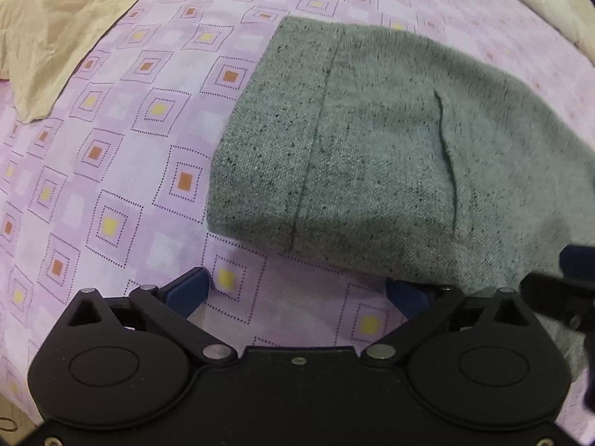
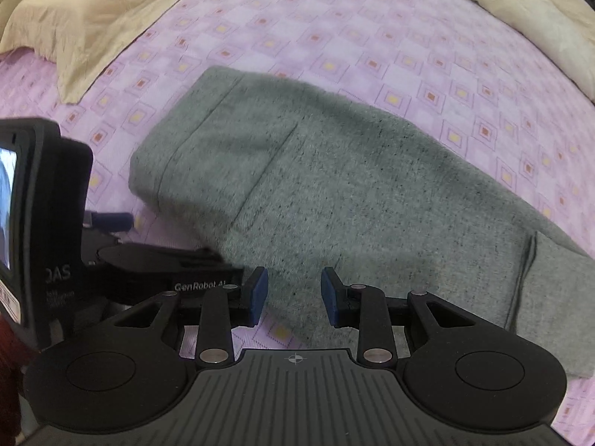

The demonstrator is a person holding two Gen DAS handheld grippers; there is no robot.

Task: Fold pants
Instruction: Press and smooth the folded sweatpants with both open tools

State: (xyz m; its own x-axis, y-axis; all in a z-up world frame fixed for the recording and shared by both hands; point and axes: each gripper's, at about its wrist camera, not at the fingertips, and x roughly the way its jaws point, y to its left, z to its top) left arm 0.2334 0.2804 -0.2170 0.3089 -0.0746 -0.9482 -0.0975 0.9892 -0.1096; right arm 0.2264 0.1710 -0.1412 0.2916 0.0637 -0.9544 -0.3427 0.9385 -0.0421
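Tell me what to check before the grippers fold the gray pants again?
1. Left gripper open wide enough to take the cloth: ok, nothing between its fingers.
2. Right gripper empty: ok, the fingers stand apart above the near edge of the pants, not pinching them.
3. Pants lying flat on the pink bedsheet: ok, no big wrinkles show.
4. Edges of the folded layers lined up: cannot tell, the lower layers are hidden.
5. Room on the sheet beyond the pants: ok, the beige blanket lies apart from them.
6. Grippers clear of each other: not ok, they are close together at the near edge.
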